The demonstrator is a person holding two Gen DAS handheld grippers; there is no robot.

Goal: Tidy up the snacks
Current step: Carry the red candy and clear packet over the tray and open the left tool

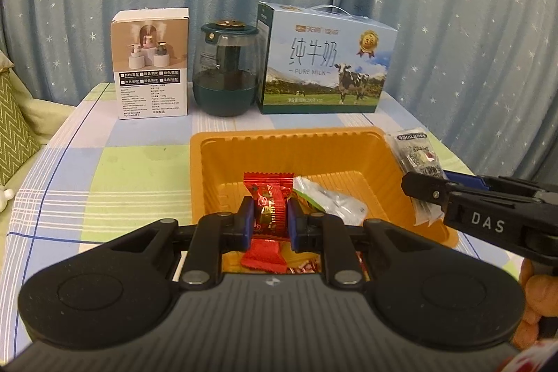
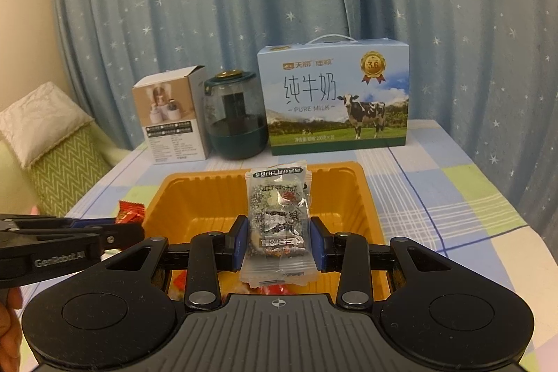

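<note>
An orange plastic tray (image 1: 223,169) (image 2: 195,197) sits on the checked tablecloth with several wrapped snacks in it, among them a silver-green packet (image 1: 331,197) and red candies (image 1: 263,255). My left gripper (image 1: 270,215) is shut on a red and gold wrapped candy (image 1: 270,201), held over the tray's near part. My right gripper (image 2: 279,241) is shut on a clear packet with dark print (image 2: 279,218), held upright above the tray. From the left wrist view that packet (image 1: 416,159) hangs over the tray's right rim. In the right wrist view the red candy (image 2: 130,210) shows at left.
At the back of the table stand a small white product box (image 1: 151,65), a dark green glass jar (image 1: 226,68) and a blue milk carton case (image 1: 324,61). Behind them hangs a starry blue curtain. A green zigzag cushion (image 2: 66,159) lies left of the table.
</note>
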